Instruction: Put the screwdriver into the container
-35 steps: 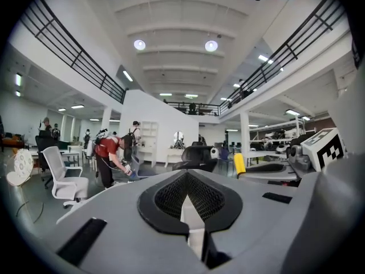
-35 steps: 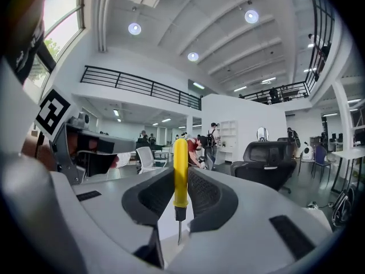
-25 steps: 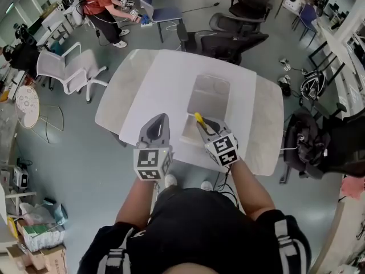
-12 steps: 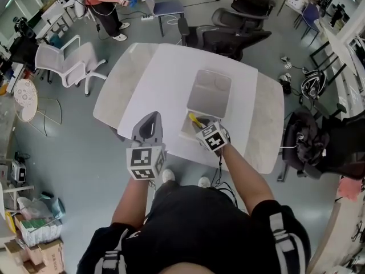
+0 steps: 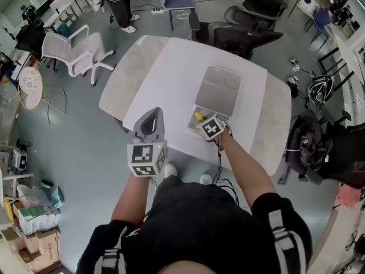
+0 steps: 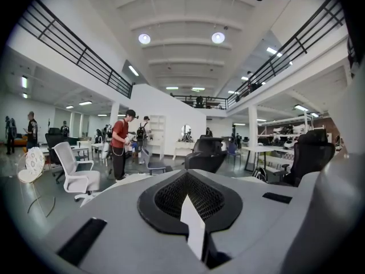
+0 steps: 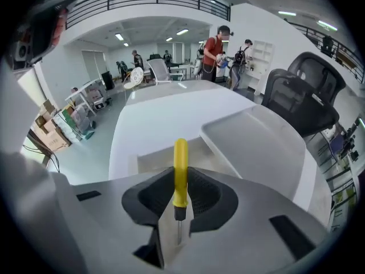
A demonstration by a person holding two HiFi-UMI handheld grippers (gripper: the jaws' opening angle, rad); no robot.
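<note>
My right gripper is shut on a yellow-handled screwdriver, its handle pointing forward over the near end of the grey container. In the head view the right gripper hovers at the container's near edge on the white table, and the yellow handle pokes out ahead of it. My left gripper stays off the table's front left edge, shut with nothing between its jaws. The left gripper view looks out across the room, and the left gripper holds nothing there.
A lid or second tray lies just before the container. Black office chairs stand behind the table, a white chair to the left. A black bag sits on the floor at the right. People stand at the far back left.
My right gripper has moved forward and down with the screwdriver, toward the container's near end. The left gripper has stayed about where it was.
</note>
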